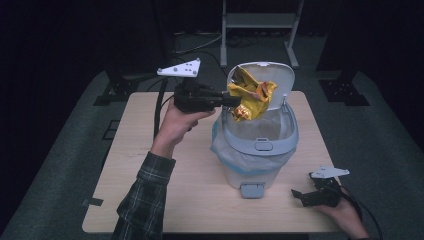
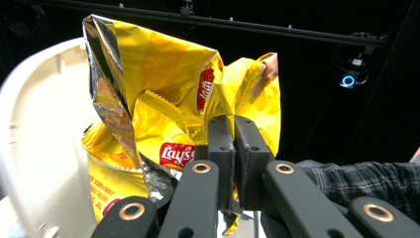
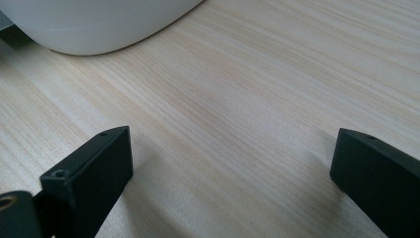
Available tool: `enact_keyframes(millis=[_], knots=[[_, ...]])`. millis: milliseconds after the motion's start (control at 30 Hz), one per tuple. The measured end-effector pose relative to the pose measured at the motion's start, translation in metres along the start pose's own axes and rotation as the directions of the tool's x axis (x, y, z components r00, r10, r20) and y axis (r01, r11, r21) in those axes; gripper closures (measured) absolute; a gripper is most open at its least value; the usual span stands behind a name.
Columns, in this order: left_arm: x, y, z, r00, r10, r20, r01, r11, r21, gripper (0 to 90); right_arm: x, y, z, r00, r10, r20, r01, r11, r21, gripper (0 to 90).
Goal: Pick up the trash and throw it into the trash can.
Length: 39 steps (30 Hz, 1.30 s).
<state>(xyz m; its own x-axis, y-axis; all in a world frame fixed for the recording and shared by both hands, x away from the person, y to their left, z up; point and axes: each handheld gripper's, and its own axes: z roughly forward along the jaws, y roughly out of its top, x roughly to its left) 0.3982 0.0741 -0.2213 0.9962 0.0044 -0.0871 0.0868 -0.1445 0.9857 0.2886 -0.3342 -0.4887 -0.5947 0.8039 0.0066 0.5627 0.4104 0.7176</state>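
A yellow chip bag [image 1: 251,98] is pinched tight between the fingers [image 2: 220,144] of the left gripper [image 1: 235,101] and held above the open bin [image 1: 257,145]. The right gripper [image 1: 300,196] is rested on the counter [image 1: 165,195] beside the bin, fingers spread wide, nothing held.

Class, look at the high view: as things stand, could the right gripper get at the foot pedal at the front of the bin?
Probably yes. The right gripper rests on the table with jaws open and holding nothing, just beside the pedal, with bare wood between them. The left gripper, holding the chip bag, is well away.
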Motion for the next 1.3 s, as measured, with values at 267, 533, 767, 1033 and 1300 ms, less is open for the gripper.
enact_keyframes(millis=[267,533,767,1033,1300], knots=[[0.008,-0.009,0.025,0.9998,-0.014,0.015,0.014,0.9993,0.036,86.2,0.000,0.000,0.000,1.0000,-0.005,-0.006,0.005,1.0000,0.000,1.9],[0.012,-0.013,0.034,0.9997,-0.022,0.008,0.021,0.9986,0.048,81.6,0.000,0.000,0.000,1.0000,-0.005,-0.007,0.005,1.0000,0.000,2.0],[0.012,-0.013,0.032,0.9998,-0.022,-0.003,0.022,0.9986,0.048,79.5,0.000,0.000,0.000,1.0000,-0.005,-0.007,0.005,1.0000,0.000,1.9],[0.013,-0.017,0.017,0.9985,-0.030,-0.046,0.032,0.9983,0.048,75.4,0.000,0.000,0.000,1.0000,-0.005,-0.006,0.005,1.0000,0.001,1.9],[0.014,-0.017,-0.003,0.9958,-0.018,-0.090,0.023,0.9981,0.057,83.3,0.000,0.000,0.000,1.0000,-0.005,-0.007,0.005,1.0000,0.000,1.9]])
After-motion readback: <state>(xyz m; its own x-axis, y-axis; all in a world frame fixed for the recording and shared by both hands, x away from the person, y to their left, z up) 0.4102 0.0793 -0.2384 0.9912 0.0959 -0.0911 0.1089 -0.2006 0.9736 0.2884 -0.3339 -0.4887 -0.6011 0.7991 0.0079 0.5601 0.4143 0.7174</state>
